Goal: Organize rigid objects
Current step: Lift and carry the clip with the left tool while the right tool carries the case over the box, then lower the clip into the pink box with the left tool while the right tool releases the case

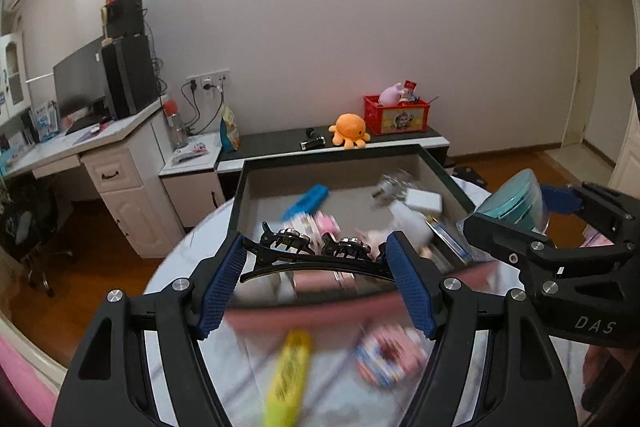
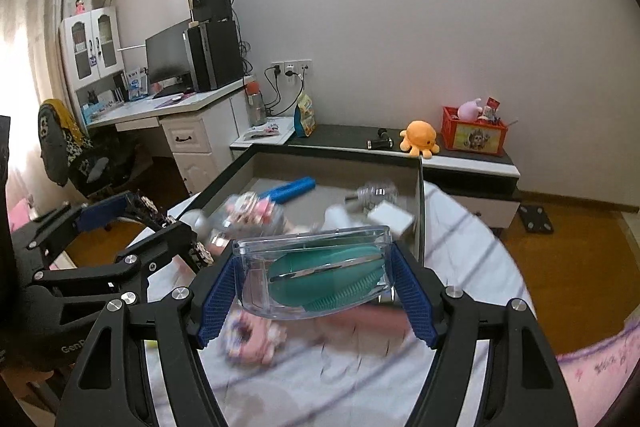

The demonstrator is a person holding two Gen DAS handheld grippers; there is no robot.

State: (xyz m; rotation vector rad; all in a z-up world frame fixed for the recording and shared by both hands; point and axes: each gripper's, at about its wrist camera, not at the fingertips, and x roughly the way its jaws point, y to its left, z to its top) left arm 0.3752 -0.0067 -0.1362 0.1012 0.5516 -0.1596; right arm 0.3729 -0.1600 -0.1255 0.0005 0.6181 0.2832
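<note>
White walls and a wooden floor are framing a bedroom corner, with a desk off to one side and a low dark cabinet (image 1: 280, 141) running along the wall, an orange octopus plush (image 1: 349, 135) and a red crate (image 1: 396, 115) sitting on top of it. Ahead of both claws an open dark-rimmed tray (image 1: 444, 173) is lying on a white-covered round table (image 2: 472, 239), and it is already collecting odds and ends: a blue comb-like piece (image 1: 306, 201), a white charger block (image 1: 424, 201) and blurred pink packets.

The left gripper (image 1: 318, 263) is clamping a black hair clip (image 1: 312, 255) lengthwise between its blue pads, pinched at its two ends so that the toothed side stays up and clear of the fingers. It is hovering just short of the tray's near rim, seemingly so the clip can drop in flat.

The right gripper (image 2: 316, 279) is squeezing a clear plastic case (image 2: 316, 267) with a teal silicone brush inside, pads pressing the short sides so the case stays level. It is hanging beside the left claw, over the tray's near right corner.

Below the left claw, a yellow highlighter (image 1: 290, 371) and a pink patterned packet (image 1: 386, 355) are lying blurred on the cloth, apparently waiting their turn.
</note>
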